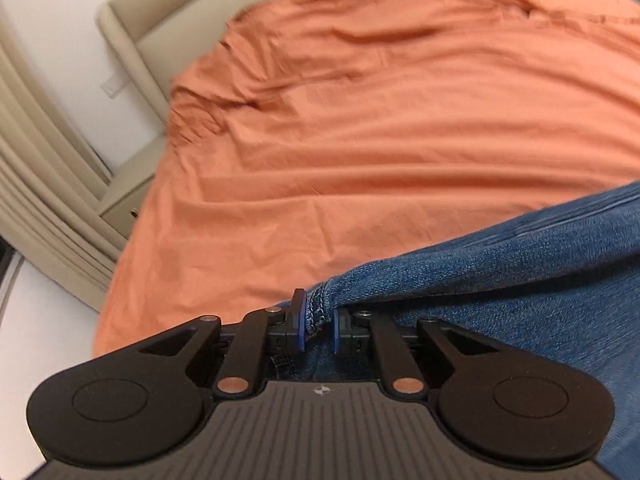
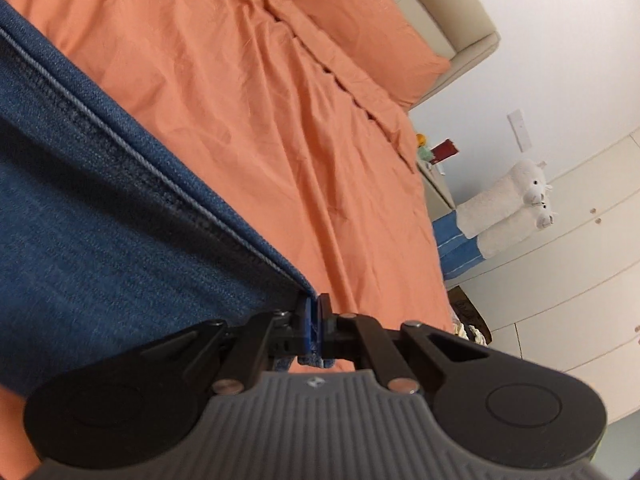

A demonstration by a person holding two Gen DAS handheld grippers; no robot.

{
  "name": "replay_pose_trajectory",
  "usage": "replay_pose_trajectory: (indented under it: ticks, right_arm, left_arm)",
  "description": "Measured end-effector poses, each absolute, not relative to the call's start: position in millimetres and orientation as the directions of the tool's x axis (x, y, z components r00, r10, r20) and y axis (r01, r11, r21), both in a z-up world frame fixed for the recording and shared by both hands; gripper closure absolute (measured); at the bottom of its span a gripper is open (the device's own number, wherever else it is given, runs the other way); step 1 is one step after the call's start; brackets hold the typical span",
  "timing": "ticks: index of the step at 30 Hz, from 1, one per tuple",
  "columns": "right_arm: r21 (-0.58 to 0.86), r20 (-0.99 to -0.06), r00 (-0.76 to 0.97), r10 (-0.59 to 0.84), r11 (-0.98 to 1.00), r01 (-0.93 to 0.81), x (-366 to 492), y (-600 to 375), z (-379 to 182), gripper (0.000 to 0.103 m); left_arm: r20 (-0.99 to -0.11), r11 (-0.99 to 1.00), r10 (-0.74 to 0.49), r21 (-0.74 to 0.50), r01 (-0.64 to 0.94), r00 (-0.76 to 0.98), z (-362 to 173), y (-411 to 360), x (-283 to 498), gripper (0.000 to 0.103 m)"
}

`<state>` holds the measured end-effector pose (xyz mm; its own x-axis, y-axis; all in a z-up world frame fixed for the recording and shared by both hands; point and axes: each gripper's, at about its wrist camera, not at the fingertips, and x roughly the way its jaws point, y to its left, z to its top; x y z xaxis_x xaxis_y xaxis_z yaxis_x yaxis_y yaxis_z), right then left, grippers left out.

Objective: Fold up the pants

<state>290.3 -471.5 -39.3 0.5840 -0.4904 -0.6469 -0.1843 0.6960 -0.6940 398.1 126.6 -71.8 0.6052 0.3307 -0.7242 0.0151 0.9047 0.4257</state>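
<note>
Your left claw (image 1: 319, 322) is clamped on the stitched hem of the blue denim pants (image 1: 520, 276), blue pads pinching a bunched fold of cloth between them. From there the denim stretches off to the right, held up above the orange bed sheet (image 1: 360, 140) that covers the bed. Off to the left you can see the beige padded headboard (image 1: 132, 36) against the white wall.

Over on the other side, your right claw (image 2: 314, 318) is squeezed tight on an edge of the same pants (image 2: 100, 208), jaws nearly together with denim caught between them. The cloth runs up and away to the left from that grip, a thick seam showing along its upper edge. Beyond it lies the rumpled sheet (image 2: 260, 120), with an orange pillow (image 2: 360, 32) up by the headboard. Past the far edge of the bed, white plush toys (image 2: 516, 204) rest on a blue-and-white striped bundle (image 2: 456, 244), near a white wardrobe (image 2: 580, 280).
</note>
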Motion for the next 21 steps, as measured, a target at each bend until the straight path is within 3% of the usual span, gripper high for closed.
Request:
replay_pose_trajectory:
  ticks: [6,11,21]
  right_arm:
    - [-0.678,-0.702,0.504,-0.503,0.688,-0.259,341.1,-474.4,-101.3,0.103]
    - [-0.673,-0.712,0.489,-0.503,0.688,-0.271,358.9,-474.7,-126.6,0.103]
    - [-0.687,-0.682,0.524,-0.510,0.694,-0.217,349.2,-475.8,-100.1,0.103]
  left_arm:
    - [-0.763,0.894,0.343,0.444,0.059,0.549,-121.1,120.7,433.2,0.089]
    - [-0.769,0.893,0.336,0.444,0.075,0.544,-132.7,120.0,443.2,0.088]
    - [-0.727,0.896,0.314,0.439,0.061,0.611,-96.3,116.3,434.6,0.089]
